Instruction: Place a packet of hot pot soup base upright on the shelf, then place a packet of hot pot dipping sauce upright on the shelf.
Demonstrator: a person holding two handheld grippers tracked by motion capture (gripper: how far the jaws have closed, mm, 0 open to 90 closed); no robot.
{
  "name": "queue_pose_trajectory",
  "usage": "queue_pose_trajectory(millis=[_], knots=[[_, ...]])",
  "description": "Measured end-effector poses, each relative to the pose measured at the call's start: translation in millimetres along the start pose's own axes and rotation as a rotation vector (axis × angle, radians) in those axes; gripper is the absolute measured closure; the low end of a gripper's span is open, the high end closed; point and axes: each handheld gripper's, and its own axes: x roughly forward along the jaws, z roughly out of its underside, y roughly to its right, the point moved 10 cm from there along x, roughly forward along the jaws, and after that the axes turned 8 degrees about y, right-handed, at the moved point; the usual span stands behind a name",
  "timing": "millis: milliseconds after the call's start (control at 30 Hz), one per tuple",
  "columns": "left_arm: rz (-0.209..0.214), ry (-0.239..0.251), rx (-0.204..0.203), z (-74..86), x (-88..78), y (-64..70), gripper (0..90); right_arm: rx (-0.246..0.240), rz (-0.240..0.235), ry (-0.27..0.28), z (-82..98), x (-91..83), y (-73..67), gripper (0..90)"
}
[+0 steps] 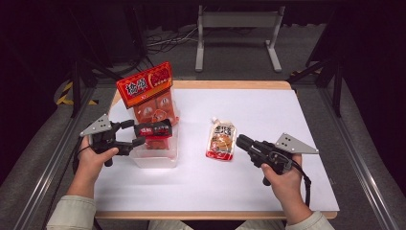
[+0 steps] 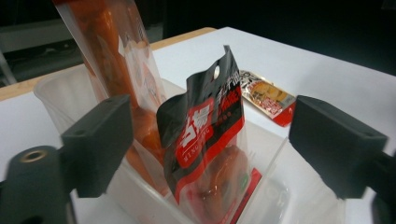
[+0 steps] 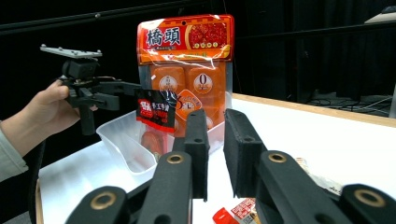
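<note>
With the left gripper (image 1: pixel 136 133) spread wide around the black-red pouch (image 1: pixel 154 130) standing loose in the clear tub (image 1: pixel 155 158), and the right gripper (image 1: pixel 241 141) nearly shut on nothing beside the spouted pouch (image 1: pixel 221 140) on the bench (image 1: pixel 268 182), that pouch could tip over the rim.

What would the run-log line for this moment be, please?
left gripper: open around black packet in tub | right gripper: nearly shut, empty | pouch: on table
</note>
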Motion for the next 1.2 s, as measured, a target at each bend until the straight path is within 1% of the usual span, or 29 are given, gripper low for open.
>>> queue_pose_trajectory(millis=[67,100,133,167,200,233,267,333,367,400,433,467,500,533,567,600,633,667,700,733,833,900,933,967,1000,1033,1100,1133,1200], knots=[[-0.016,0.007,0.003,-3.3,-0.3,2.7,10.8,-0.003,0.000,-0.001,0.1,1.0,0.4,77.7],[-0.040,0.004,0.007,-4.9,-1.0,3.1,10.4,-0.004,-0.001,-0.002,0.2,1.3,0.4,76.5],[-0.050,0.007,0.000,-6.7,-2.2,4.8,10.1,-0.006,0.001,-0.005,0.4,1.9,0.7,74.8],[-0.050,0.013,-0.010,-9.1,-3.7,7.3,10.2,-0.009,0.004,-0.006,0.6,2.3,1.4,73.4],[-0.053,0.014,-0.011,-10.7,-5.0,8.8,10.0,-0.014,0.007,-0.012,1.2,2.7,2.1,72.0],[-0.060,0.026,-0.011,-13.9,-6.7,12.0,9.7,-0.019,0.010,-0.014,1.5,3.2,2.8,71.0],[-0.060,0.028,-0.011,-16.6,-8.5,15.5,9.7,-0.026,0.011,-0.018,2.3,3.7,3.8,69.8],[-0.075,0.031,0.001,-22.3,-10.7,20.5,8.4,-0.031,0.011,-0.032,4.8,4.8,5.6,66.5],[-0.078,0.039,-0.010,-25.4,-11.4,24.0,8.5,-0.036,0.013,-0.036,5.7,5.1,6.8,65.6],[-0.076,0.039,-0.007,-27.4,-11.9,26.3,8.4,-0.038,0.017,-0.041,6.7,5.2,8.1,64.9],[-0.082,0.045,0.006,-31.2,-12.0,30.4,7.8,-0.041,0.018,-0.045,7.5,5.5,9.2,64.0],[-0.082,0.045,0.006,-31.2,-12.0,30.4,7.7,-0.041,0.021,-0.054,8.9,5.8,11.0,63.1],[-0.081,0.045,0.008,-33.7,-11.9,34.7,7.7,-0.041,0.021,-0.054,8.9,5.8,11.0,63.1],[-0.077,0.044,0.021,-36.9,-11.4,39.5,7.9,-0.040,0.024,-0.064,11.3,6.5,14.4,61.2],[-0.071,0.045,0.023,-40.9,-9.9,48.2,8.1,-0.037,0.024,-0.071,12.4,6.7,15.4,60.1],[-0.070,0.039,0.032,-42.2,-9.4,51.2,8.2,-0.035,0.026,-0.077,13.6,7.1,17.1,59.2],[-0.070,0.039,0.032,-42.2,-9.4,51.2,8.4,-0.035,0.026,-0.077,13.6,7.1,17.1,59.2],[-0.064,0.029,0.036,-44.2,-7.9,58.3,8.4,-0.032,0.026,-0.080,14.3,7.3,18.0,58.3],[-0.053,0.019,0.037,-45.9,-4.7,68.0,9.3,-0.022,0.031,-0.096,17.1,8.4,21.9,55.1],[-0.053,0.019,0.037,-45.9,-4.7,68.0,9.5,-0.022,0.031,-0.096,17.1,8.4,21.9,55.1],[-0.014,-0.017,0.024,-42.9,2.5,84.8,10.4,-0.009,0.034,-0.125,21.1,11.0,26.0,50.1],[0.010,-0.023,0.029,-41.8,6.8,92.8,10.4,-0.008,0.039,-0.154,24.4,13.5,29.4,47.7],[0.026,-0.025,0.019,-41.0,9.3,97.6,10.4,-0.008,0.039,-0.154,24.4,13.5,29.4,47.7],[0.037,-0.030,0.015,-39.9,11.7,101.1,10.4,-0.010,0.042,-0.162,25.3,14.3,30.8,46.9],[0.037,-0.033,0.010,-38.6,14.0,103.8,10.4,-0.010,0.040,-0.171,26.3,15.5,32.1,45.4],[0.035,-0.042,0.020,-37.2,16.0,104.8,10.4,-0.008,0.044,-0.180,27.0,16.6,33.4,43.9],[0.040,-0.056,0.014,-33.8,20.3,109.2,10.4,-0.004,0.058,-0.196,27.0,19.8,37.4,39.7],[0.042,-0.054,0.012,-33.3,21.8,110.9,10.4,0.008,0.060,-0.206,26.9,21.7,39.3,38.3],[0.053,-0.066,0.014,-30.3,24.5,115.4,10.4,0.014,0.069,-0.222,27.0,25.1,43.3,35.2]])
